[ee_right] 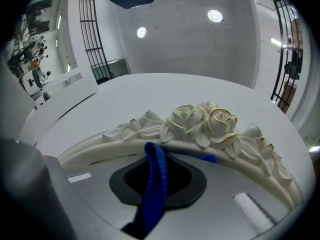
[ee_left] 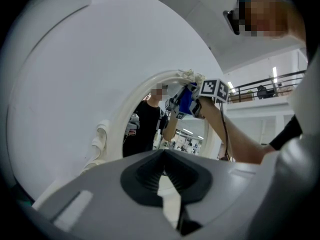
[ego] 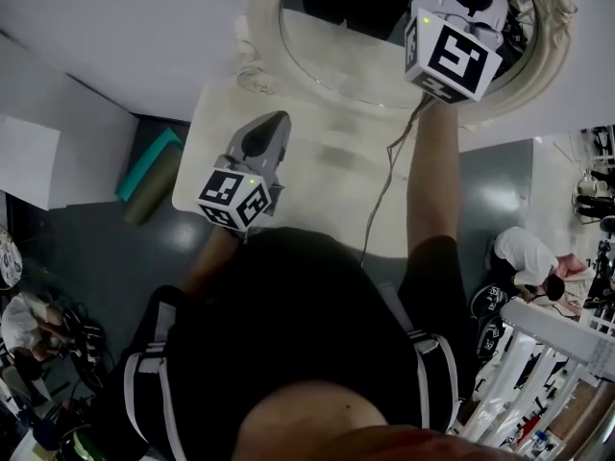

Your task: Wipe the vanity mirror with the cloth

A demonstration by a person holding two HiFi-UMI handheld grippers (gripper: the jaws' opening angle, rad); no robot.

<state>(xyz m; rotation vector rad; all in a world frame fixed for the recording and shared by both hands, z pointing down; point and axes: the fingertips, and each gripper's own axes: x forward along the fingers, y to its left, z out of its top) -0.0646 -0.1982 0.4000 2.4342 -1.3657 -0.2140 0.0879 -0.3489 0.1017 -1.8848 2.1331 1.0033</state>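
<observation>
Right gripper point(ee_right: 159, 176), jaws pinching blue cloth point(ee_right: 155, 196), at the rose-carved crest of the vanity mirror point(ee_right: 202, 124); left gripper point(ee_left: 162, 170), jaws pressed together, above the table point(ego: 332, 195)

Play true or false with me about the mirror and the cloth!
1. The right hand-held gripper pinches a blue fabric cloth. True.
2. The left hand-held gripper holds a sponge. False: its jaws are shut on nothing.
3. The white oval mirror frame has carved roses on top. True.
4. Both hand-held grippers are up at the mirror. False: the left one hovers low over the cream table.
</observation>
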